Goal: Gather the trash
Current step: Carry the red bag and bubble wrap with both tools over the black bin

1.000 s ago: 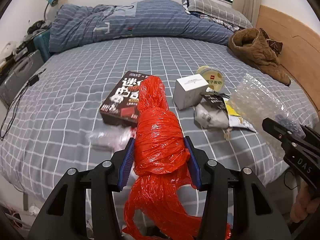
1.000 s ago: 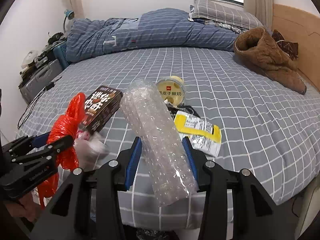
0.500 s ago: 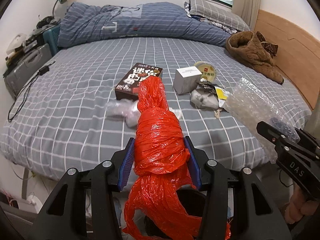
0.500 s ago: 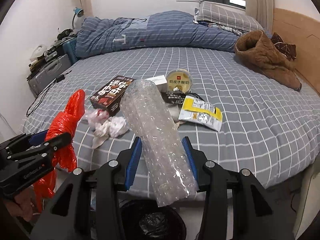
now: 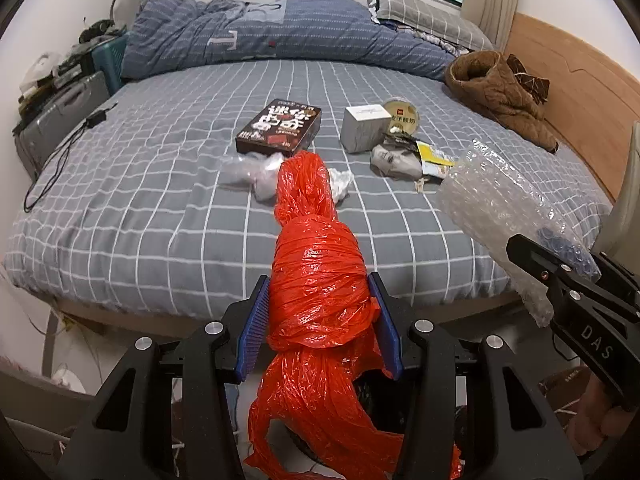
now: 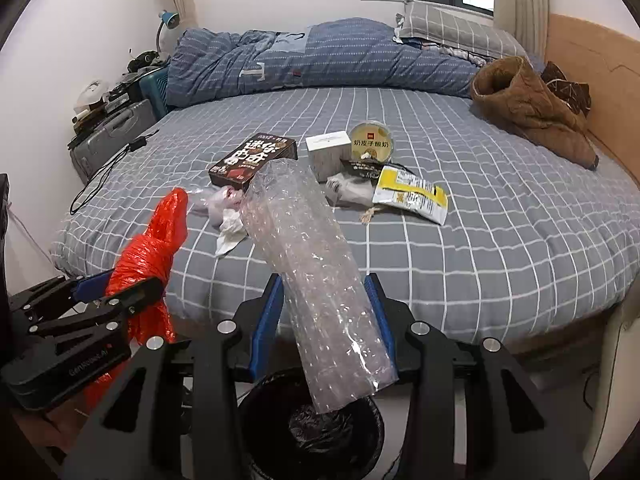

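Both hand-held grippers (image 5: 318,320) (image 6: 324,320) around trash

Your left gripper (image 5: 318,322) pinches a crinkled, glossy red plastic bag (image 5: 316,280); your right gripper (image 6: 324,320) pinches clear, shiny bubble wrap (image 6: 308,276). The bed (image 6: 500,248) wears matt checked cloth; its headboard (image 5: 560,80) looks like smooth wood.

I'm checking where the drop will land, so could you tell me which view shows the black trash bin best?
The right wrist view: the black trash bin sits in plain sight, its open mouth and dark liner right below the bubble wrap roll. In the left wrist view, only dark slivers of it show behind the red plastic bag.
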`<state>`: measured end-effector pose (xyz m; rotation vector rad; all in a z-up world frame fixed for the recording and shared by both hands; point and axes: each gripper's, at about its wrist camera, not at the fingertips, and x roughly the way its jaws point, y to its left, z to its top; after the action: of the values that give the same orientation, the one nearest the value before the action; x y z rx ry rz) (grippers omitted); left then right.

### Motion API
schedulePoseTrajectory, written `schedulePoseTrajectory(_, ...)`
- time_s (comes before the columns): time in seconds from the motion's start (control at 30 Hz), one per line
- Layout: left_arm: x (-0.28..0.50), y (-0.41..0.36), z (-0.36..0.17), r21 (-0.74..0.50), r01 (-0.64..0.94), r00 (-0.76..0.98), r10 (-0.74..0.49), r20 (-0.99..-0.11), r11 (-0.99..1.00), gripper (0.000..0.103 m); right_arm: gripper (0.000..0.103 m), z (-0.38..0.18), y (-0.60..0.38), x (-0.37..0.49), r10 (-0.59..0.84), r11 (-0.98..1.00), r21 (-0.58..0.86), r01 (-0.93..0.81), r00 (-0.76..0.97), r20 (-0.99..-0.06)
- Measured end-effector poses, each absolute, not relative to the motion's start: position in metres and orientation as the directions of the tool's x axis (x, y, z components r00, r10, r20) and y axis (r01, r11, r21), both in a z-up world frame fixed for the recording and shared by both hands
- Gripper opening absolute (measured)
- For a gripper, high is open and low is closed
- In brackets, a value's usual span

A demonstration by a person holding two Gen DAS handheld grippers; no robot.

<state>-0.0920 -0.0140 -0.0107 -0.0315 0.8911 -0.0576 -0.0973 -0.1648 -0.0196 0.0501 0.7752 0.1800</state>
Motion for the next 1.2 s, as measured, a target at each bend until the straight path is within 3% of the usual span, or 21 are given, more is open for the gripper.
schedulePoseTrajectory(0.53,-0.133,-0.007,-0.029,-0.057,0.016,0.576,-0.055,-0.815,0.998,0.048,0.040,-0.039,-0.159,-0.139,0.168,0.986,0.111,-0.128,0.654,-0.737)
schedulePoseTrajectory(1.2,-0.139,0.007,-0.121,-0.076,0.016,0.440,-0.075,-0.895,0.997,0.048,0.040,-0.142,-0.154,-0.150,0.153,0.988,0.115,-0.105,0.492,-0.857)
